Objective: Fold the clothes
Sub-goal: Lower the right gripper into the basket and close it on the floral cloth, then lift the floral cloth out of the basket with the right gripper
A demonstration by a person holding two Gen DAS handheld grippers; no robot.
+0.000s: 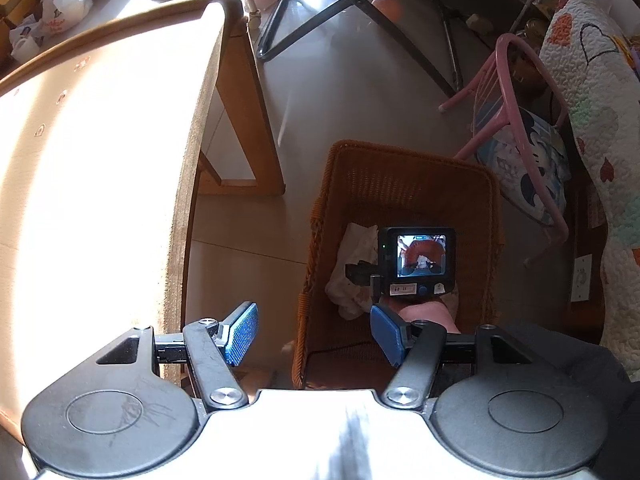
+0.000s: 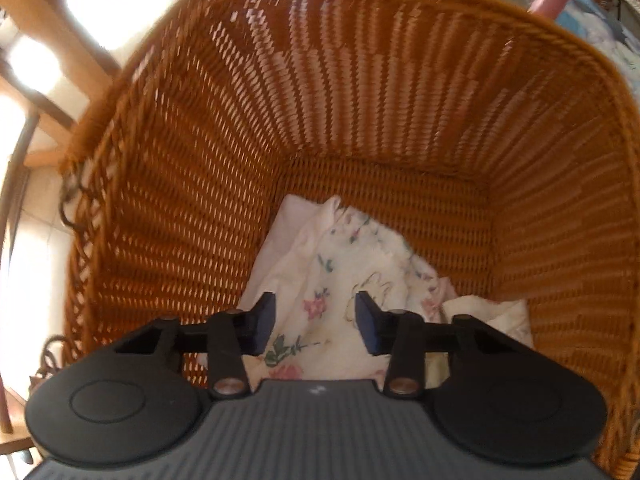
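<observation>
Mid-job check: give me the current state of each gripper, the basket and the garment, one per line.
left gripper: open, empty, held above the floor beside the basket.
right gripper: open, inside the basket, over the garment, not gripping it.
wicker basket: upright, holding only the garment.
floral garment: crumpled, unfolded, on the basket bottom.

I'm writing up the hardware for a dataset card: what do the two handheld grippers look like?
Both match. The left gripper has a black body with two round discs, black linkage arms on silver pivot screws, and blue ribbed finger pads. The right gripper shares that build, with dark blue pads and a ridged grey housing. Its rear carries a small black camera with a lit screen. No sleeves show.
</observation>
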